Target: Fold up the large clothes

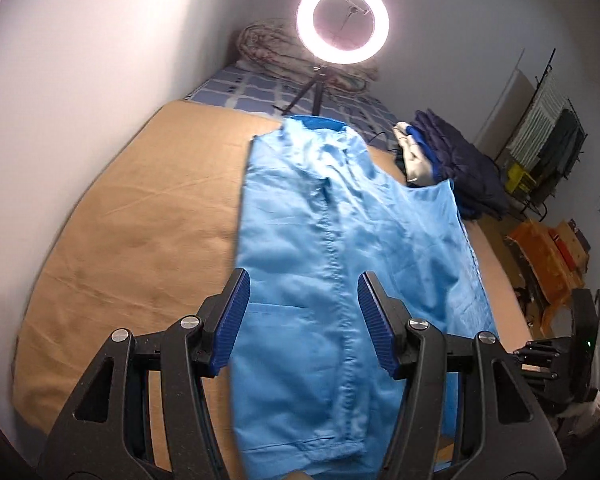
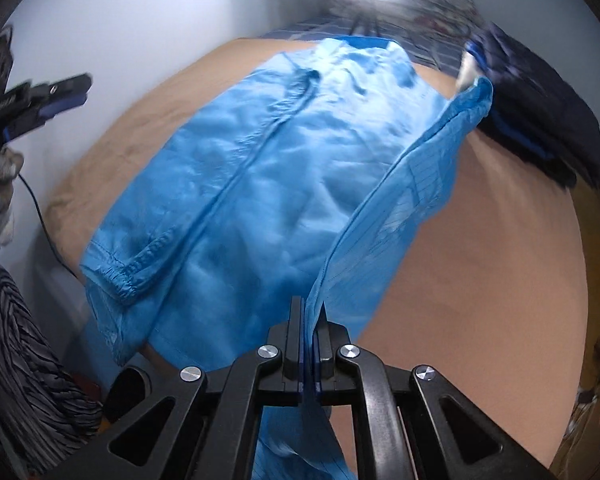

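Note:
A large light blue coat lies lengthwise on a tan sheet, collar at the far end. Its left sleeve is folded across the body, cuff near the hem. My left gripper hovers open and empty above the lower front of the coat. My right gripper is shut on the right edge of the coat and holds that side and sleeve lifted off the bed. The left gripper also shows at the left edge of the right wrist view.
A lit ring light on a small tripod stands at the bed's far end. A pile of dark blue clothes lies at the far right of the bed. A white wall runs along the left. Boxes stand on the floor to the right.

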`<state>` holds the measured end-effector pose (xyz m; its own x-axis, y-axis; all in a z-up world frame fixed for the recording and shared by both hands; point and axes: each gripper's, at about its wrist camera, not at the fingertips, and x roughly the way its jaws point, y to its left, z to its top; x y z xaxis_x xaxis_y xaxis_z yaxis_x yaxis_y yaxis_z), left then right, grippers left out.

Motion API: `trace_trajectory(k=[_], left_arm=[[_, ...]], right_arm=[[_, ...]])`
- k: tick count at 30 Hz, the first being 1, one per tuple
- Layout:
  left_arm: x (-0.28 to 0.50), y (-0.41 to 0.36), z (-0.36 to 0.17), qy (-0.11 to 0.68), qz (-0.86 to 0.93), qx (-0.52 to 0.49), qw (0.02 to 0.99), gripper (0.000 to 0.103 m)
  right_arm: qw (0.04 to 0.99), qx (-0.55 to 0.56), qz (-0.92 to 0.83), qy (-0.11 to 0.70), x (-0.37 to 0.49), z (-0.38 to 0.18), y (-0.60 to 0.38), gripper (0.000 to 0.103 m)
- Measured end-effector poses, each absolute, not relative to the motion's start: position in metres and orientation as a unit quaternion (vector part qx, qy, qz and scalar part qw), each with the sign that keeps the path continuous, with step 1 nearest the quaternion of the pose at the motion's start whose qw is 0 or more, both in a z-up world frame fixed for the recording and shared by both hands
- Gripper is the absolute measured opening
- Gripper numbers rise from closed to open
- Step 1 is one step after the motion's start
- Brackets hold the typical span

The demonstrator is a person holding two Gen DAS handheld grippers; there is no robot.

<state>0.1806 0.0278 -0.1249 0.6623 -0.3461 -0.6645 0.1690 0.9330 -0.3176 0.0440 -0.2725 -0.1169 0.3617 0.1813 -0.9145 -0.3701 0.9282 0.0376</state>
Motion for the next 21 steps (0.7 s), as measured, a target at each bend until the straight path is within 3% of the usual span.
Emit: trace_trajectory(k=[12,21], left_arm=[[0.183,0.035,-0.134,0.393,-0.149,-0.128,0.898,0.059],[0.187,0.029,-0.138,0.399,-0.152,-0.131,0.895,0.059]], right_arm=[[0.781,-0.157,0.231,0.559,0.049,-0.167,-0.171,0.0],[0.772,-0.021,0.257,0.581,0.075,-0.167,-0.182,0.001]])
